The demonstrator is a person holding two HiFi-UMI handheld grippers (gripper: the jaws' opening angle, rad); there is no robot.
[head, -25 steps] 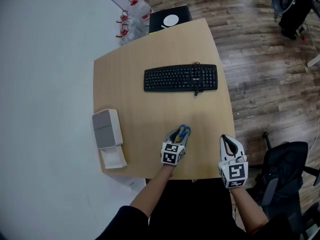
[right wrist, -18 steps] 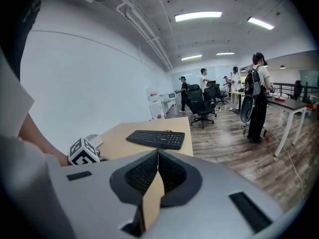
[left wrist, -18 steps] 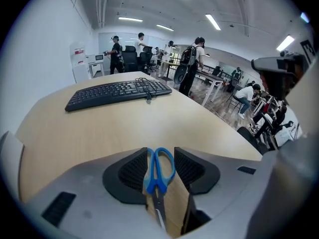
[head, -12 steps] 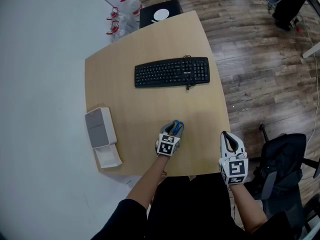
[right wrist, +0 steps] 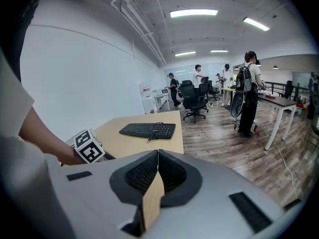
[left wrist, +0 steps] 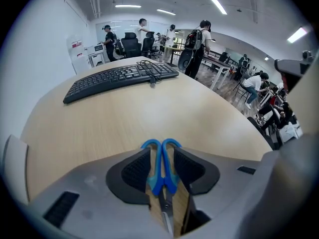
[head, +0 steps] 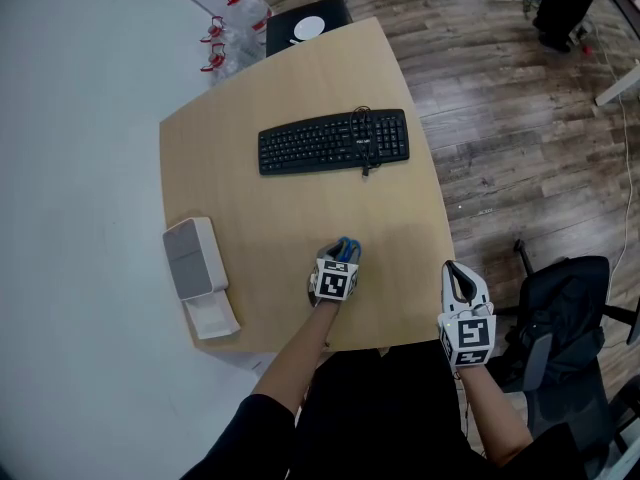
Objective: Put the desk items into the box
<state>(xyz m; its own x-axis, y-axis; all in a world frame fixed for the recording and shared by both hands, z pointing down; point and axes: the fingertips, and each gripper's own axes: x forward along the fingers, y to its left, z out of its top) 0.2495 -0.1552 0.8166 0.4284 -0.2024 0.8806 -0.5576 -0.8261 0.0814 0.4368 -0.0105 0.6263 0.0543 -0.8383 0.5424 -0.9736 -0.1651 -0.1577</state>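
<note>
Blue-handled scissors (head: 347, 245) are at the near middle of the wooden desk (head: 260, 208). My left gripper (head: 343, 255) is shut on them. In the left gripper view the two blue loops (left wrist: 160, 169) are pinched between the black pads (left wrist: 135, 172), and the blades point back toward the camera. My right gripper (head: 454, 269) is past the desk's near right edge, shut with nothing in it; its pads (right wrist: 144, 172) meet. A grey-white box (head: 192, 258) sits at the desk's left edge. A black keyboard (head: 333, 141) lies across the far half.
A white flat piece (head: 213, 318) lies beside the box at the near left corner. The keyboard's cable (left wrist: 149, 71) is coiled on its keys. A black office chair (head: 560, 328) stands to the right on the wood floor. People stand far back in the room.
The left gripper's jaws have narrowed onto the scissors' handles. The head camera has shifted, so the desk sits further left and higher in view. The right gripper has stayed put.
</note>
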